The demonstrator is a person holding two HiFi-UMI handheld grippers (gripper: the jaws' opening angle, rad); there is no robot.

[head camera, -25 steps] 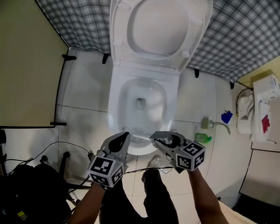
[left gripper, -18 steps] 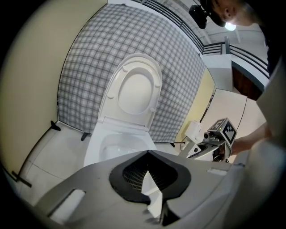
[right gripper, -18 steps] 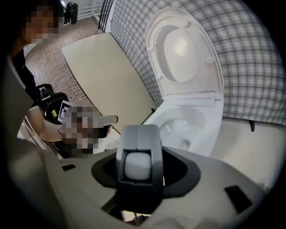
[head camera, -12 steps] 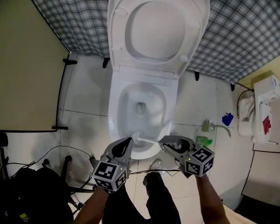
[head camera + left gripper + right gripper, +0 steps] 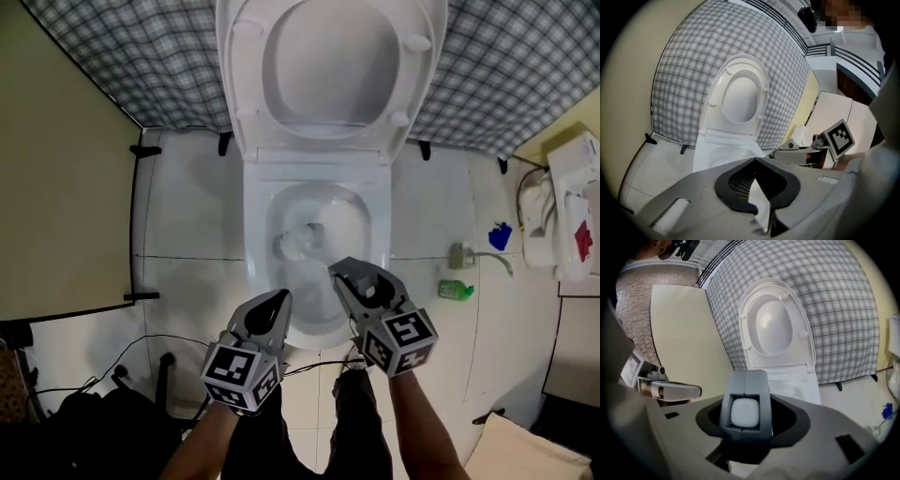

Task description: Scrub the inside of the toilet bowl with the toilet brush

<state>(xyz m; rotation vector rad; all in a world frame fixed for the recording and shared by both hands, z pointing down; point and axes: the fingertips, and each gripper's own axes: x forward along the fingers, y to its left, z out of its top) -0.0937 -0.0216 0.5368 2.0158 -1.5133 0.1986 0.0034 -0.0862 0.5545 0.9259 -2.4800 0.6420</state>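
Between the right gripper's [image 5: 348,277] jaws: toilet brush [image 5: 297,246] handle, clamped. Its bristle head sits low inside the toilet bowl [image 5: 258,223], beside the drain. Left gripper [image 5: 275,301]: jaws together, nothing held, near the bowl's front rim. Seat and lid [image 5: 328,56]: raised against checked cloth [image 5: 511,66]. Green bottle [image 5: 457,290]: on the floor tiles, right of the toilet.

head: steeply down | gripper views: low, forward, seemingly near | shared: toilet [image 5: 256,217]
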